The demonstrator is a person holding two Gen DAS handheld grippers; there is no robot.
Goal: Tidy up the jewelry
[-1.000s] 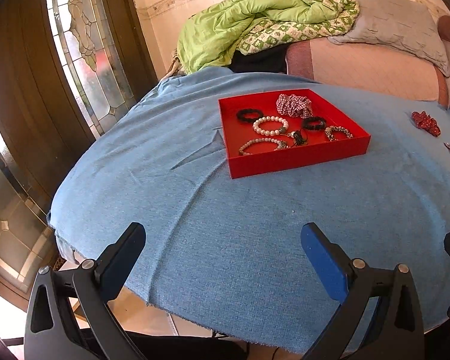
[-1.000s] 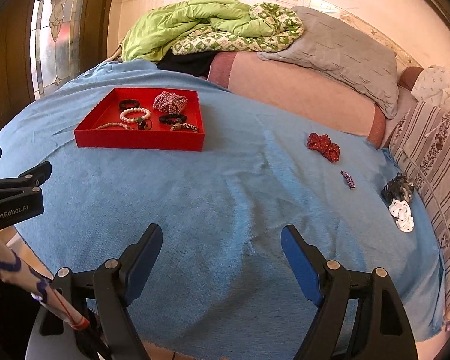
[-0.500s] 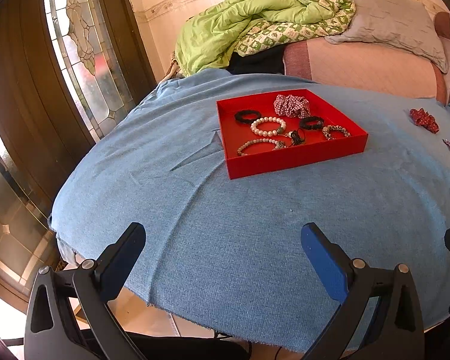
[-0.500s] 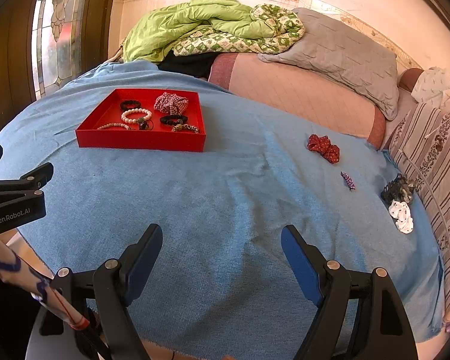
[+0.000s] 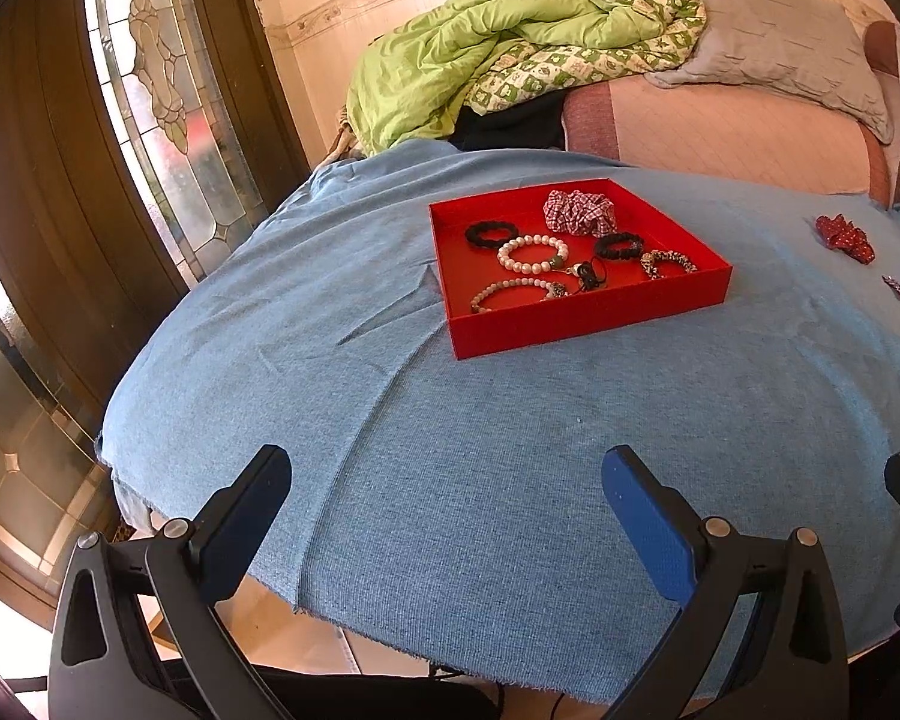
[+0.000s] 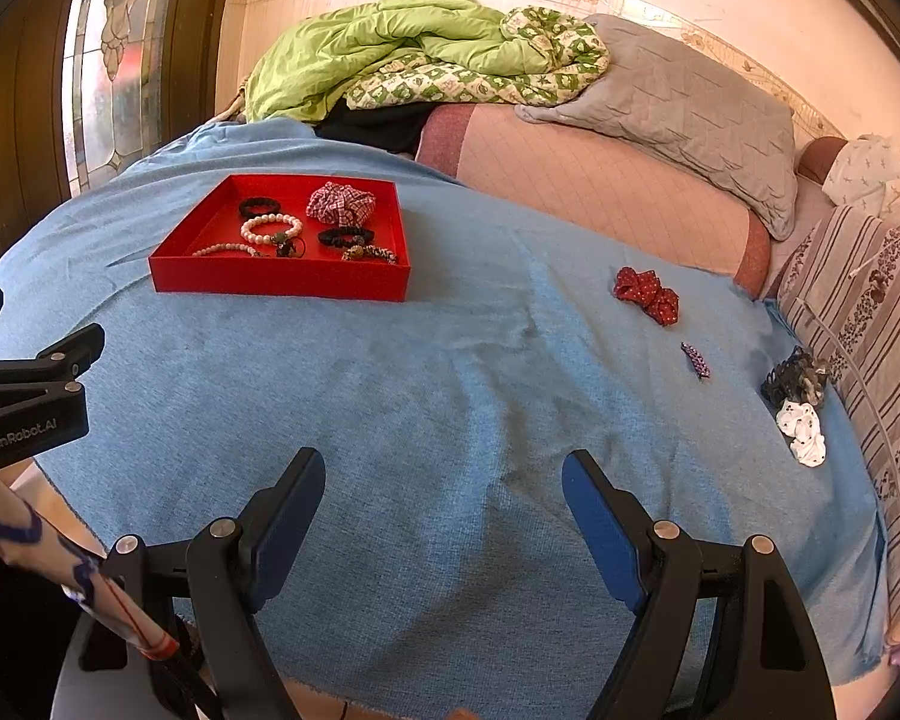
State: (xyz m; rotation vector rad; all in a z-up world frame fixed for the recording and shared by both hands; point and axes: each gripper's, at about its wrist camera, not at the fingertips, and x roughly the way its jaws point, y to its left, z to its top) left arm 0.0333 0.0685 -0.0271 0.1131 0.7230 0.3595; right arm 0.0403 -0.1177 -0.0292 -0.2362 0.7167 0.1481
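A red tray [image 5: 570, 324] [image 6: 282, 285] lies on the blue cloth and holds several bracelets, among them a white bead bracelet [image 5: 533, 253] [image 6: 270, 228], plus a red checked scrunchie [image 5: 577, 211] [image 6: 341, 204]. Loose on the cloth to the right lie a red dotted scrunchie [image 6: 647, 294] [image 5: 845, 237], a small purple clip [image 6: 695, 359] [image 5: 897, 289], a dark scrunchie [image 6: 797, 377] and a white scrunchie [image 6: 801, 432]. My left gripper [image 5: 447, 471] is open over the near cloth edge, holding nothing. My right gripper [image 6: 444, 471] is open too, well short of the loose items.
The blue cloth [image 6: 450, 396] covers a rounded table with its frayed edge near me. Behind it stands a sofa with a green quilt [image 6: 390, 42] and a grey pillow [image 6: 678, 102]. A stained-glass door [image 5: 168, 96] is at left. Striped cushions [image 6: 870, 312] sit at right.
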